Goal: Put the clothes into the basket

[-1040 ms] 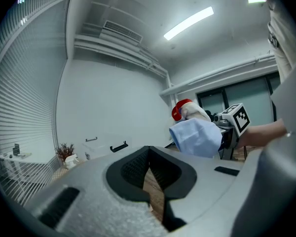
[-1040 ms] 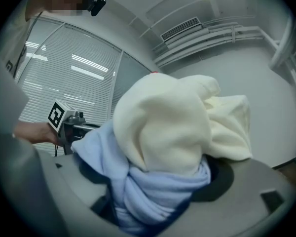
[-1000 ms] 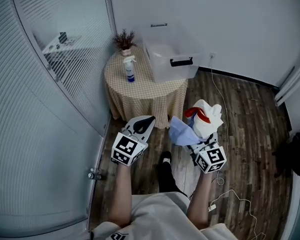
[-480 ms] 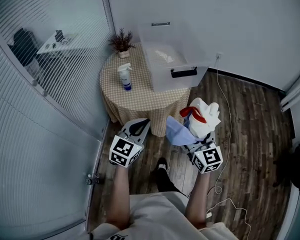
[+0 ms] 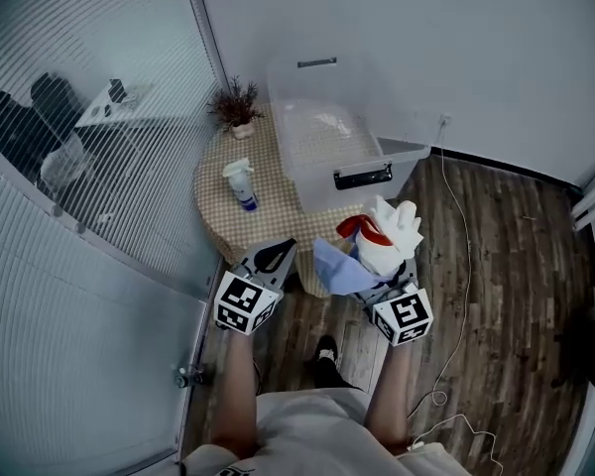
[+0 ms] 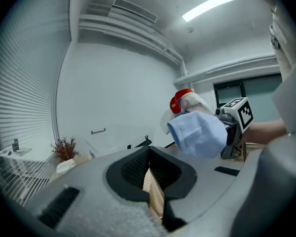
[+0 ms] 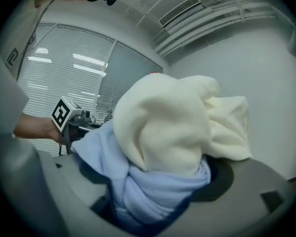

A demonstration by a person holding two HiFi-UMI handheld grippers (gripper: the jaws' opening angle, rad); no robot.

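Jutting lengthwise from right hand-held gripper (image 5: pixel 375 274), clothes (image 5: pixel 382 238), tip toward basket (image 5: pixel 407 164)

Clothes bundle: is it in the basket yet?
Not yet. Done: the clear bin on the table stands open. In hand: the right gripper clamps a bundle of cream, blue and red clothes in front of it. The left gripper is shut, empty. Left: carry the bundle over the rim and release.
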